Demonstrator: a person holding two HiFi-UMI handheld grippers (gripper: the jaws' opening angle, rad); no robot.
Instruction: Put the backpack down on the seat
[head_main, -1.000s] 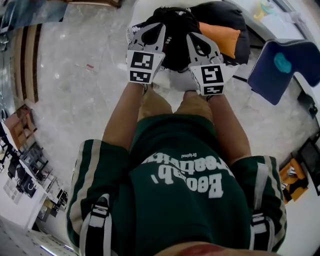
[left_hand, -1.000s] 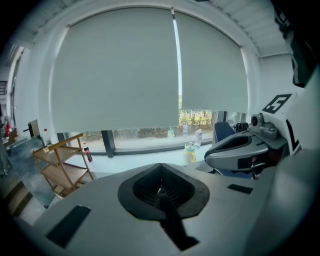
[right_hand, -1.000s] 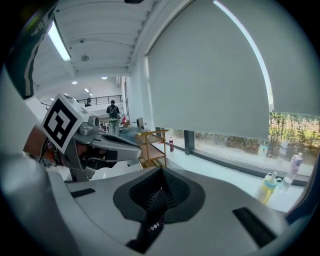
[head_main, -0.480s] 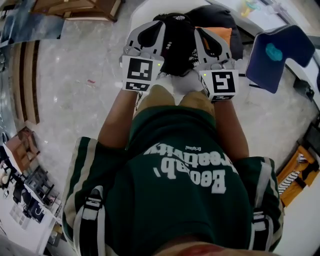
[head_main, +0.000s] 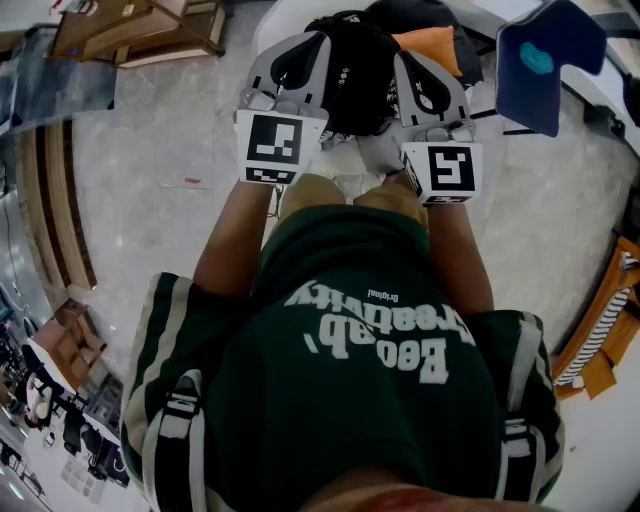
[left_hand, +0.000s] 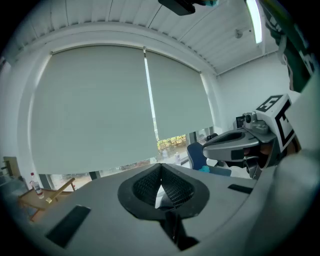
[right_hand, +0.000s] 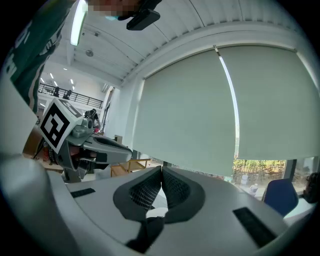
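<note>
Left gripper (head_main: 318, 45) and right gripper (head_main: 402, 62) both clamped shut, black strap (left_hand: 172, 227) seemingly pinched in each; backpack (head_main: 355, 75) hung between them, equally near both, over white seat (head_main: 268, 22) ahead of knees; straight-down lowering judged needed

Daylight filters flat and even through the pale blinds (left_hand: 100, 110), and a brighter strip of bare window (right_hand: 260, 170) runs below them. A ceiling strip light (left_hand: 257, 20) glares at 1 o'clock in the left gripper view. Both gripper views bulge and fade to a dark round rim. The left gripper (left_hand: 160, 172) and right gripper (right_hand: 161, 174) are softly lit, and their near bodies are out of focus. In the head view the pale floor (head_main: 150, 200) has a dull sheen, and the edges curve and smear, worst at 8 o'clock.
</note>
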